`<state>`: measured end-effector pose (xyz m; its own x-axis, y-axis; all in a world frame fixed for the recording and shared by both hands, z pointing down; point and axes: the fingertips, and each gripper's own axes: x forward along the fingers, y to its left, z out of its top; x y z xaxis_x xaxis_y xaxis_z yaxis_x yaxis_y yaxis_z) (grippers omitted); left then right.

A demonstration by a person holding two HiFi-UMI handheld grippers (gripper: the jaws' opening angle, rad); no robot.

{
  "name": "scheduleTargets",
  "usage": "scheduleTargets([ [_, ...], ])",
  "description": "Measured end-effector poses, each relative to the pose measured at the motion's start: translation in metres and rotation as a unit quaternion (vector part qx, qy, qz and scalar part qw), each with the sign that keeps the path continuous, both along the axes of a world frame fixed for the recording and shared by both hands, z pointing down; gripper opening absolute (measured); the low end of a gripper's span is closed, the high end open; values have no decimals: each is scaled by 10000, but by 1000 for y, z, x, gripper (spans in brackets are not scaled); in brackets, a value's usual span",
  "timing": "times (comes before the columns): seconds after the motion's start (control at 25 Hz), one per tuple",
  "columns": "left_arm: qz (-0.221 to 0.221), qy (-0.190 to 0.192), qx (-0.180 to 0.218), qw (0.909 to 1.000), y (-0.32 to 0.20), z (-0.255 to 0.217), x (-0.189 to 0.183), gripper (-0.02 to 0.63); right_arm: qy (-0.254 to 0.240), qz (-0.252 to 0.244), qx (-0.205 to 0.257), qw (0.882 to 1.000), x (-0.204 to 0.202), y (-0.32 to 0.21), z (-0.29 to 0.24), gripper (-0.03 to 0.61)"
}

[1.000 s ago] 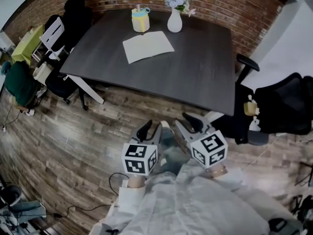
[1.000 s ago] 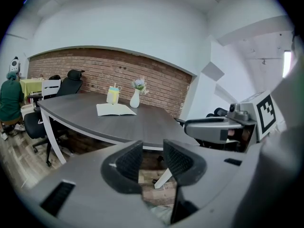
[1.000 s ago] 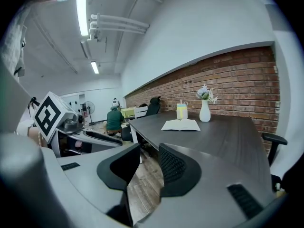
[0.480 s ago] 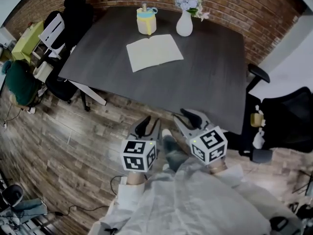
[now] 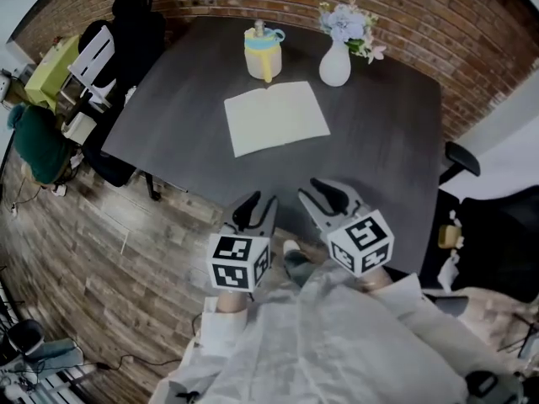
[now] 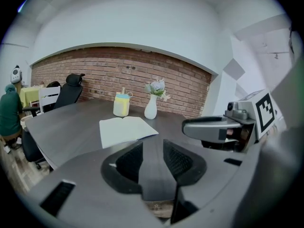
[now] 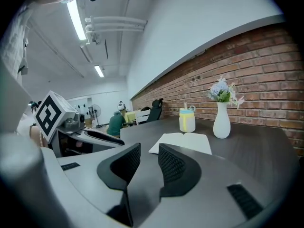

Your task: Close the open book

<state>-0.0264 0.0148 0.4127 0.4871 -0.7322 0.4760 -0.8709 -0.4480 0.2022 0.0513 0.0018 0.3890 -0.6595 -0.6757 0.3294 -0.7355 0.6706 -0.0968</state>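
The dark table (image 5: 383,150) fills the upper half of the head view, set against a brick wall (image 5: 438,15). On it the open book (image 5: 276,118) lies flat, pages up, a little beyond the table's middle. The 2 grippers hang side by side at the table's near edge (each carries a marker cube behind its jaws), both pointing towards the book and well apart from it. The left gripper (image 5: 257,207) has its jaws spread with a clear gap between the pads, and nothing stands in that gap; in its own view the book lies ahead and slightly left of the jaws. The right gripper (image 5: 330,196) is likewise spread and empty, and its own view has the book ahead, just right of the jaw line. Behind the book stand a white vase (image 5: 335,66) with flowers, at right, and a smaller yellow cup (image 5: 262,53), at left, both near the book's far edge without touching it
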Motion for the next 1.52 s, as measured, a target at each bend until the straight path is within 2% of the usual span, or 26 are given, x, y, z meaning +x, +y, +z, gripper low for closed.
scheduleTargets([
  [0.32,-2,-76,-32,10000,-53,3,15,132,28,-206,-52,9998,4,-47,5,114],
  [0.76,178,-170,-160,9996,-75,8,36,132,-45,-146,-237,9996,17,-66,12,114],
  [1.2,653,-324,-413,9965,-88,22,46,132,-135,292,-559,9979,31,-78,25,114],
  [1.52,1079,-667,-516,9906,-120,38,44,132,-115,694,-762,9946,36,-102,36,114],
])
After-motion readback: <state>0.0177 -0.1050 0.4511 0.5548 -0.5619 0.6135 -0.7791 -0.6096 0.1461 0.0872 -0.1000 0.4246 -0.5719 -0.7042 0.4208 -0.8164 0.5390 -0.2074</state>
